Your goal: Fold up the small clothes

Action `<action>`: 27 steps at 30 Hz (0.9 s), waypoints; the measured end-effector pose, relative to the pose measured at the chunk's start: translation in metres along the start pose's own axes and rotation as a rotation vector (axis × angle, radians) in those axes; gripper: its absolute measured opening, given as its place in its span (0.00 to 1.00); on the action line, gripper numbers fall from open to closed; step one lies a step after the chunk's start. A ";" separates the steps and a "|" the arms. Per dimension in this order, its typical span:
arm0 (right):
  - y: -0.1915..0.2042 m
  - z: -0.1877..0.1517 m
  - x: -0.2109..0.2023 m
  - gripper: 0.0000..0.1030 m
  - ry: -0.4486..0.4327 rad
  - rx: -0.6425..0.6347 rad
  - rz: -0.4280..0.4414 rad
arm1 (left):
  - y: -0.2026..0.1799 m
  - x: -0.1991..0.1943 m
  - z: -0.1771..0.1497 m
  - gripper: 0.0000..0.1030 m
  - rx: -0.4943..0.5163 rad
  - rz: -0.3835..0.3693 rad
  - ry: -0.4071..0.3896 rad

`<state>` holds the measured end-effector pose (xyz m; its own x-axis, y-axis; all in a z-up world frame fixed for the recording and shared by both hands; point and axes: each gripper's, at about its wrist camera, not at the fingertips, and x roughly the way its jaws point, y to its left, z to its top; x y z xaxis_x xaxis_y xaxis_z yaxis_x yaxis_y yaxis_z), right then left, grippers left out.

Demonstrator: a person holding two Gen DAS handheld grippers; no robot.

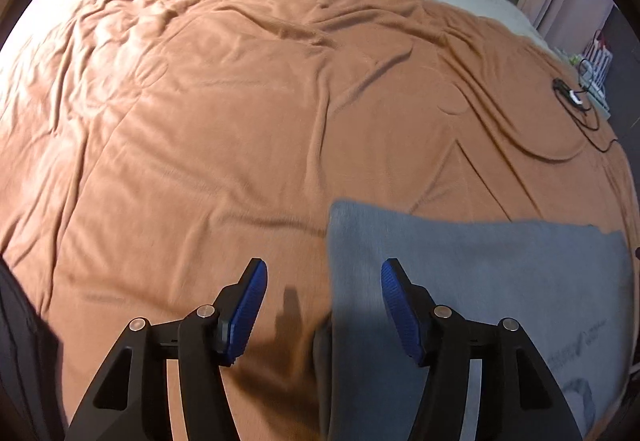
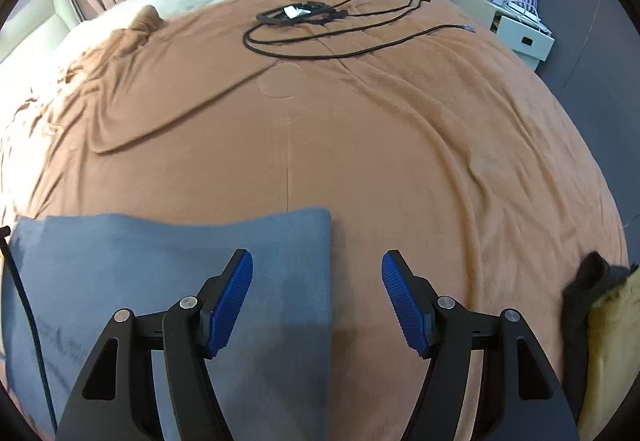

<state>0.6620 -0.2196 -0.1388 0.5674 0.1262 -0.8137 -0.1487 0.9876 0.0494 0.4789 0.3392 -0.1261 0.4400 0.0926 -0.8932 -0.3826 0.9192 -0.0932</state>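
We see flat grey-blue folded cloth garment (image 1: 472, 281) lying on rumpled orange-brown fleece blanket (image 1: 240, 101), near its front edge. Our left gripper (image 1: 324, 305) spread wide, nothing between blue ribbed pads, straddling garment's left edge. Our right gripper (image 2: 317, 301) likewise wide apart, empty, over garment's right edge (image 2: 160, 261). Coiled black cable (image 2: 304, 17) well apart, far across blanket.

The flat blue-grey fabric garment (image 1: 480, 281) runs off the near edge in both wrist views, so its near hem is unseen. Faint lettering on it (near right in the left wrist view) is too blurred to read. A dark cloth over something yellow (image 2: 592, 305) is cut by the right edge.
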 end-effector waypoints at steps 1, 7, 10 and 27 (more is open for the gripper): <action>-0.002 -0.005 -0.007 0.64 -0.007 0.001 0.006 | 0.002 -0.008 -0.007 0.60 0.000 -0.001 0.000; -0.015 -0.039 -0.048 0.64 -0.016 0.020 0.025 | 0.008 -0.039 -0.043 0.60 -0.037 -0.033 0.001; -0.016 -0.050 -0.064 0.64 -0.014 0.031 0.049 | 0.008 -0.050 -0.060 0.60 -0.044 -0.050 0.004; -0.041 -0.144 -0.124 0.64 0.003 0.098 0.096 | 0.008 -0.083 -0.179 0.60 -0.071 -0.078 0.025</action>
<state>0.4811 -0.2888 -0.1234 0.5522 0.2204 -0.8040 -0.1219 0.9754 0.1837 0.2940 0.2708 -0.1317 0.4513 0.0112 -0.8923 -0.4049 0.8936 -0.1936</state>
